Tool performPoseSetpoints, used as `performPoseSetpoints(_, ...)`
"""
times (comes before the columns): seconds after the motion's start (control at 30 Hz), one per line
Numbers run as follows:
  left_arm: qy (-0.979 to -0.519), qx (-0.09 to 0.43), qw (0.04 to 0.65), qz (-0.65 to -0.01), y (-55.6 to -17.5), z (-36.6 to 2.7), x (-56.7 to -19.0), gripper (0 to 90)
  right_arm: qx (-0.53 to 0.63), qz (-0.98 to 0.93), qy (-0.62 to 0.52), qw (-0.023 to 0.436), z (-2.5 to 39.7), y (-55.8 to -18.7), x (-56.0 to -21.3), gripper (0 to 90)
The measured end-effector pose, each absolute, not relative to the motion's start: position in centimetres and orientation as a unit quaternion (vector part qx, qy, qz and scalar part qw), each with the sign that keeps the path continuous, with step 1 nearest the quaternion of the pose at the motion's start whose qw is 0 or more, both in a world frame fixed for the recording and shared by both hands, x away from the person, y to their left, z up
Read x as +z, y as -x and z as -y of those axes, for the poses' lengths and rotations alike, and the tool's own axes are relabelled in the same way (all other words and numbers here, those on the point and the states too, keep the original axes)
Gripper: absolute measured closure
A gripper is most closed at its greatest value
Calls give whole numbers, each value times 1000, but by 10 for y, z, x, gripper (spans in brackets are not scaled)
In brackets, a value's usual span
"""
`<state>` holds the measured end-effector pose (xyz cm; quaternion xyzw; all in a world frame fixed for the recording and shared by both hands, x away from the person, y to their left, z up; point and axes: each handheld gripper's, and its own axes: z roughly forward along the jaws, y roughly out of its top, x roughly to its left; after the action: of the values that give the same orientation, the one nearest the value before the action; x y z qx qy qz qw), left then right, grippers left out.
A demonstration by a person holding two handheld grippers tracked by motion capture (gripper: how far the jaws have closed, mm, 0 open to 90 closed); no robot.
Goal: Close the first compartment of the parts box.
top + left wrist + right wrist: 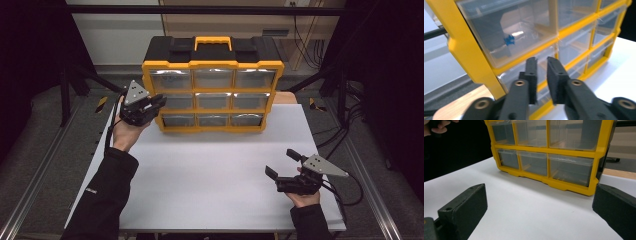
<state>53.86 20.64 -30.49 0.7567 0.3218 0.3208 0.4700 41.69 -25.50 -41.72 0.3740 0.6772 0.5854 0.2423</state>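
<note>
My left gripper, jaws nearly together on nothing, hovers at the middle-left drawer of the yellow organizer at the table's far edge. Clear plastic, probably light and slick; grip its front lip. My right gripper rests wide apart.

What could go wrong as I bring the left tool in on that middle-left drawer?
The left tool is nearly closed, its jaws a narrow gap apart at the middle-left drawer, so they may slip off the smooth clear front. The organizer stands upright and unbraced on the table; a pull could slide or tip it forward, since the right tool hangs open and well away from it.
</note>
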Motion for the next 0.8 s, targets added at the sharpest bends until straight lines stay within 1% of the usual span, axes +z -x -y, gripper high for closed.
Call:
performPoseSetpoints(0.1, -757, 317, 475, -318, -529, -208, -312, 645, 586, -677, -372, 244, 255, -417, -418, 4)
performPoseSetpoints(0.3, -747, 306, 497, -319, -509, -214, -329, 489, 587, -677, -372, 243, 255, -417, -418, 4)
performPoseSetpoints(0.4, -742, 311, 498, -323, -501, -219, -338, 397, 586, -677, -372, 244, 255, -417, -418, 4)
performPoseSetpoints(0.47, -742, 297, 501, -331, -496, -222, -344, 347, 586, -677, -373, 244, 255, -417, -418, 4)
performPoseSetpoints(0.57, -741, 290, 503, -338, -491, -227, -351, 308, 586, -677, -372, 245, 255, -417, -418, 4)
performPoseSetpoints(0.8, -732, 290, 511, -345, -478, -231, -361, 156, 586, -677, -372, 244, 255, -417, -418, 4)
